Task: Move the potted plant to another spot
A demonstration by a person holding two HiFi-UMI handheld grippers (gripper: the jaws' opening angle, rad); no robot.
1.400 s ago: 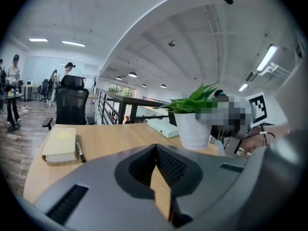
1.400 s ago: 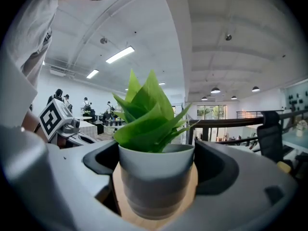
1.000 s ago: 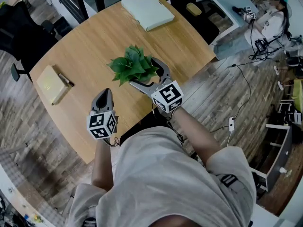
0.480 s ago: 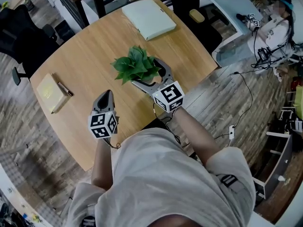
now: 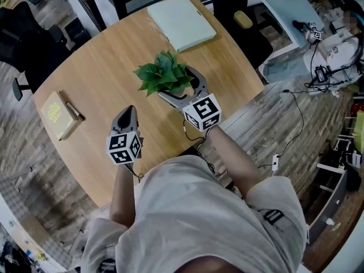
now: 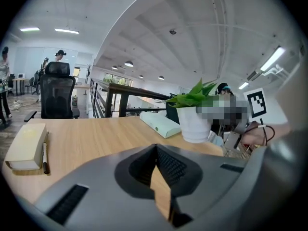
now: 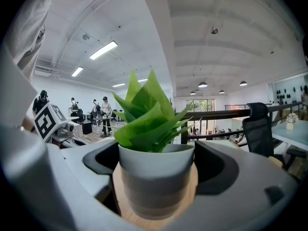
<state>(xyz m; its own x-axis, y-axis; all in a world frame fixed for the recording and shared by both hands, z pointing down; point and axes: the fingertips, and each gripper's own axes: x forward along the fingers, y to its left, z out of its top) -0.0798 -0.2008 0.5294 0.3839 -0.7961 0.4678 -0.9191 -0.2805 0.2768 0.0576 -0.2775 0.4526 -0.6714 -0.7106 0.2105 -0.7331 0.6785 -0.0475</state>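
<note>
The potted plant [image 5: 164, 75], green leaves in a white pot, stands near the middle of the round wooden table [image 5: 102, 56]. My right gripper [image 5: 181, 85] reaches in from the near side with its jaws closed on the pot's two sides; leaves hide the tips. In the right gripper view the pot [image 7: 155, 177] fills the space between the jaws. My left gripper [image 5: 128, 112] hovers over the table's near edge, left of the plant, shut and holding nothing. From the left gripper [image 6: 157, 150] view the pot [image 6: 195, 124] stands ahead to the right.
A pale green notebook [image 5: 182, 21] lies at the table's far side. A yellowish book [image 5: 54, 114] with a pen [image 5: 75, 111] beside it lies at the left. A black office chair [image 5: 23, 38] stands beyond the table's left. Cables trail on the floor at the right.
The plant, in my right gripper, has shifted a little away from me, toward the green notebook. The left gripper has hardly moved.
</note>
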